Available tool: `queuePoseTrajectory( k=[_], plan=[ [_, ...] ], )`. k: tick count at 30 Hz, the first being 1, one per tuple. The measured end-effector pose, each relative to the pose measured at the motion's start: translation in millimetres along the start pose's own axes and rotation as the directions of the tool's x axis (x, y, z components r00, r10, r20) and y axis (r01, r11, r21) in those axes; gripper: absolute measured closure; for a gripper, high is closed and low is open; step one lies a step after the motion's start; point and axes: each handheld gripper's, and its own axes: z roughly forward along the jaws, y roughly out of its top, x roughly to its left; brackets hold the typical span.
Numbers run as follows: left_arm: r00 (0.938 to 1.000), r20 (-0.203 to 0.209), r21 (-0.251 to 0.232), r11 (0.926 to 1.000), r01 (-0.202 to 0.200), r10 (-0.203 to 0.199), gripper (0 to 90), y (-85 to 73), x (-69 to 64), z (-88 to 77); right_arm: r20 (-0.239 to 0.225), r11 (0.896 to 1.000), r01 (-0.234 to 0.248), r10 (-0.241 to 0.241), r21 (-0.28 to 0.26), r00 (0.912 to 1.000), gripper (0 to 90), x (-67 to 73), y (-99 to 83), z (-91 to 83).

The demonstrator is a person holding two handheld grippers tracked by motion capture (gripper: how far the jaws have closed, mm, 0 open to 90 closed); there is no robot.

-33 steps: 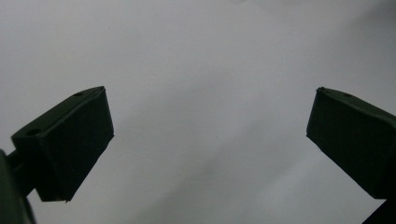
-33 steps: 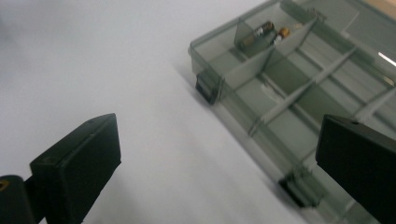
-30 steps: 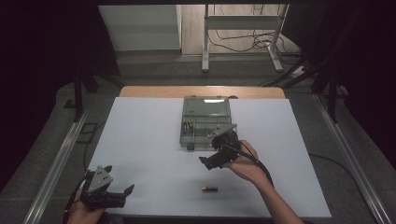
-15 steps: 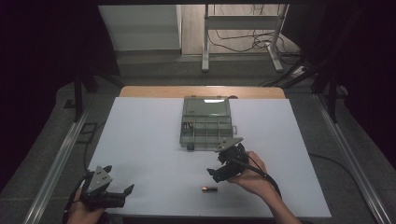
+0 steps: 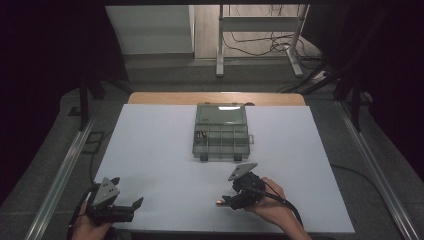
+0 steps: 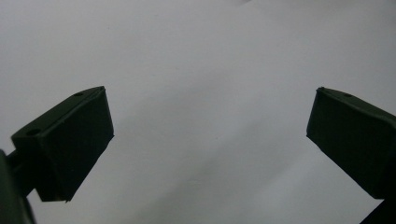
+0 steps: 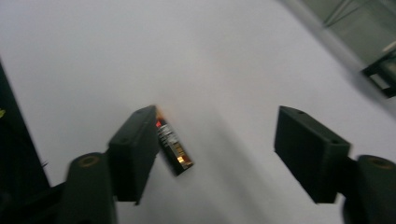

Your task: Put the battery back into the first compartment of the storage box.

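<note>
A small battery (image 5: pixel 218 202) with a dark, red and gold wrap lies on the white table (image 5: pixel 150 150) near the front edge. My right gripper (image 5: pixel 226 201) has come down over it. In the right gripper view the battery (image 7: pixel 173 147) lies between the jaws of that gripper (image 7: pixel 215 140), touching the left one, with a wide gap to the right one. These jaws have just been closing and do not clamp it. My left gripper (image 5: pixel 136 209) rests open at the front left. Between its fingers (image 6: pixel 210 135) there is bare table.
A clear compartment box (image 5: pixel 221 132) sits at the table's middle back with a small item (image 5: pixel 201 134) in one left cell. Its corner (image 7: pixel 369 28) appears in the right gripper view. Metal rails run along both table sides.
My right gripper moved from just in front of the box toward the front edge and down onto the battery, and its jaws narrowed. The left gripper stayed put.
</note>
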Motion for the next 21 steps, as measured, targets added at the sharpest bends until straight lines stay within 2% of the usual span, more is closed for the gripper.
queuePoseTrajectory(
  k=[3, 8, 11, 14, 21],
  plan=[
    [1.0, -0.001, 0.002, 1.0, -0.002, 0.002, 1.3, 0.2, -0.6, 0.2, -0.05, 1.0, 0.009, -0.008, 0.022, 0.9987, 39.5, 4.9, -1.7, 4.4],
    [1.0, -0.001, 0.002, 1.0, -0.003, 0.003, 1.3, 0.2, -0.6, 0.2, -0.087, 0.996, 0.058, -0.052, 0.07, 0.9949, 53.8, 12.0, -1.0, 14.2],
    [1.0, 0.0, 0.002, 1.0, -0.005, 0.005, 1.3, 0.1, -0.7, 0.1, -0.102, 0.993, 0.065, -0.056, 0.095, 0.9933, 61.6, 13.2, -1.7, 21.0],
    [1.0, 0.0, 0.003, 1.0, -0.008, 0.008, 1.3, 0.1, -0.8, 0.2, -0.128, 0.991, 0.073, -0.058, 0.116, 0.9901, 74.9, 13.1, -3.1, 25.8],
    [0.9999, -0.001, 0.001, 0.9999, -0.011, 0.011, 1.3, 0.0, -1.3, 0.0, -0.105, 0.989, 0.083, -0.07, 0.123, 0.992, 76.3, 16.1, -2.3, 25.3]
  ],
)
